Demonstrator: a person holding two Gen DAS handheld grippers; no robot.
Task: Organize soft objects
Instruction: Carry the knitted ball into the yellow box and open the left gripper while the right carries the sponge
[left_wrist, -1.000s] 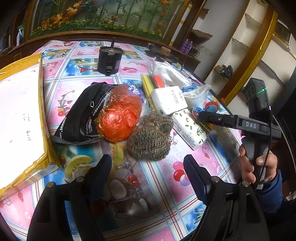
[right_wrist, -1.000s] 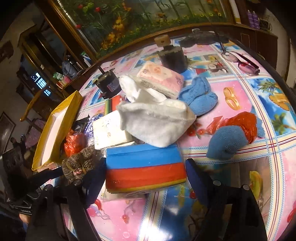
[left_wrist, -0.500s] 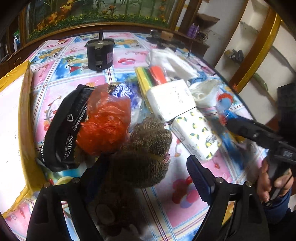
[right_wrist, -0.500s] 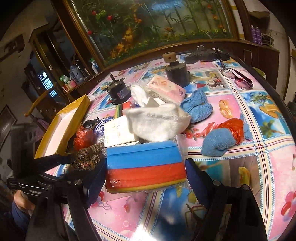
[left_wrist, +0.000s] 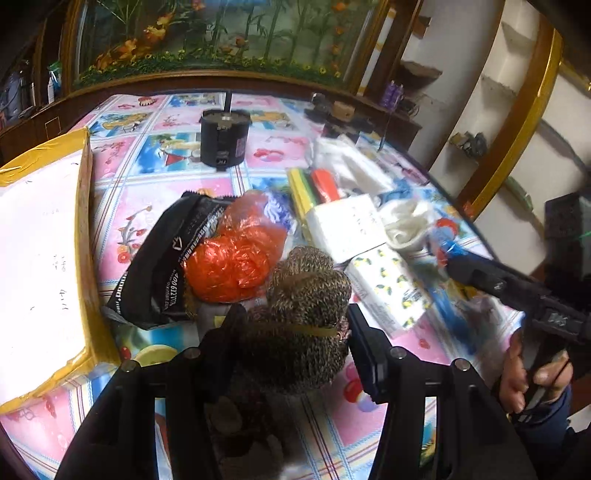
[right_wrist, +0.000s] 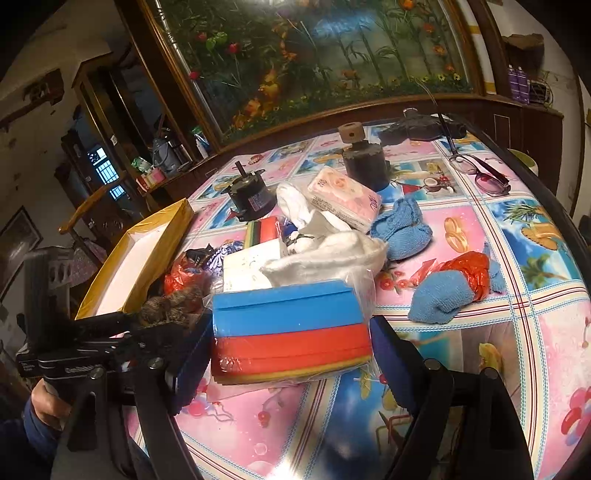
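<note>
My left gripper (left_wrist: 293, 332) has closed its fingers on a brown knitted bundle (left_wrist: 303, 314) bound with a yellow band, just in front of an orange plastic bag (left_wrist: 229, 266) and a black pouch (left_wrist: 162, 266). My right gripper (right_wrist: 290, 339) straddles a wrapped pack of blue, red and yellow sponges (right_wrist: 290, 328); its fingers stand at the pack's two ends, and I cannot tell if they press it. The yellow box (left_wrist: 40, 251) with a white inside lies at the left; it also shows in the right wrist view (right_wrist: 147, 251).
White tissue packs (left_wrist: 343, 229), a lemon-print pack (left_wrist: 388, 288), white cloth (right_wrist: 332, 251), blue knitted pieces (right_wrist: 402, 229) and a second orange bag (right_wrist: 469, 269) crowd the table. Two black motors (left_wrist: 223, 140) (right_wrist: 364, 162) and glasses (right_wrist: 480, 173) stand farther back.
My left gripper moved forward over the brown knitted bundle and narrowed its fingers onto it. My right gripper stayed around the sponge pack, and the view lifted a little.
</note>
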